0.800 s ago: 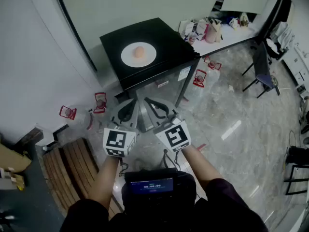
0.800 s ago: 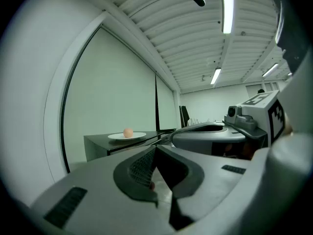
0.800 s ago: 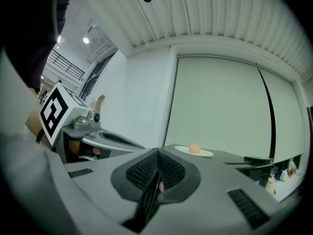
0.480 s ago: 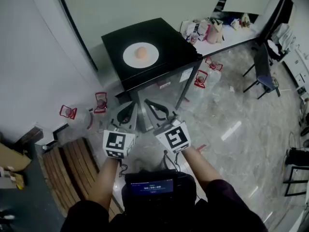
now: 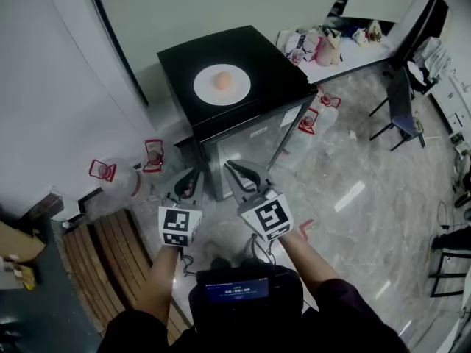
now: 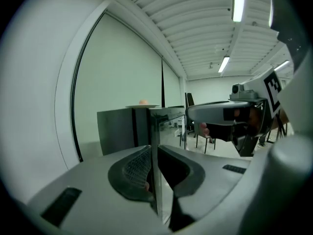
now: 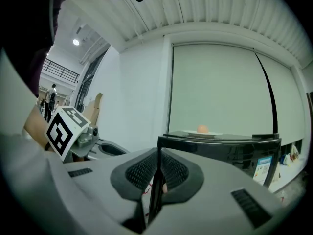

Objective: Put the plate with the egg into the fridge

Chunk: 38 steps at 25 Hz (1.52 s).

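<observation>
**Egg and plate sit on top of the fridge**

A white plate point(image 5: 234, 93) with an egg point(image 5: 222, 80) on it rests on the black fridge point(image 5: 246, 134), whose door is shut. The left gripper point(image 5: 190, 184) and right gripper point(image 5: 239, 173) hover side by side before the door, above the marble floor point(image 5: 353, 190). A cluttered desk point(image 5: 347, 59) stands beyond.

A round white plate point(image 5: 207, 91) lies flat on the glossy black top of a small box-shaped fridge point(image 5: 246, 140) with a steel-grey front door. The plate sits near the middle of that top, clear of every edge. One pale orange-brown egg point(image 5: 222, 80) rests at the plate's centre. The fridge stands upright on the pale marbled floor point(image 5: 353, 168), close to a white wall point(image 5: 51, 101), with its door closed.
</observation>
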Each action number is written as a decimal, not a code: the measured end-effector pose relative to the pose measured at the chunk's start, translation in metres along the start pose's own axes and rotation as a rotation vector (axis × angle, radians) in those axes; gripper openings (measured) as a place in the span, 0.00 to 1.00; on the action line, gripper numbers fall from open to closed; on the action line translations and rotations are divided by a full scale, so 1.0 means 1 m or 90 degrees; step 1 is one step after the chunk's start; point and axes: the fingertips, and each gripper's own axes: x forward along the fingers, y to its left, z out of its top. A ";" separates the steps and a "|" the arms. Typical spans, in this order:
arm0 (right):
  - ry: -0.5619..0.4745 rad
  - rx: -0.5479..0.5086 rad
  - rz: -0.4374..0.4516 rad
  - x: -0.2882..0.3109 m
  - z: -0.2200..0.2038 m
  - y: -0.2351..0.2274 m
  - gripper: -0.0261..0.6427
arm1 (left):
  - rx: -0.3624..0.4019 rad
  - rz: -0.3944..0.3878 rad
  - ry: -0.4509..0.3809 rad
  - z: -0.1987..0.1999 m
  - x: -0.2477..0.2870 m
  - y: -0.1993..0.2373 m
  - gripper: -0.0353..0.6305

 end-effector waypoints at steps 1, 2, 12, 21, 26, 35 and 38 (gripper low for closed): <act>0.006 -0.001 -0.001 0.001 -0.004 0.003 0.05 | -0.004 -0.003 0.012 -0.010 0.001 0.003 0.07; 0.019 0.004 -0.002 0.002 -0.008 0.006 0.05 | -0.009 -0.007 0.023 -0.019 0.003 0.005 0.07; 0.087 -0.001 -0.050 -0.008 -0.034 0.011 0.05 | -0.004 -0.123 0.145 -0.102 0.059 -0.010 0.19; 0.084 -0.025 -0.089 -0.020 -0.040 0.004 0.05 | 0.016 -0.154 0.172 -0.111 0.083 -0.011 0.19; 0.087 -0.021 -0.103 -0.024 -0.043 0.002 0.05 | 0.015 -0.139 0.169 -0.110 0.084 -0.008 0.15; 0.107 0.007 -0.128 -0.029 -0.048 0.006 0.05 | -0.006 -0.116 0.179 -0.111 0.082 -0.006 0.14; 0.116 0.016 -0.122 -0.039 -0.050 0.007 0.05 | -0.021 -0.094 0.183 -0.111 0.081 -0.006 0.14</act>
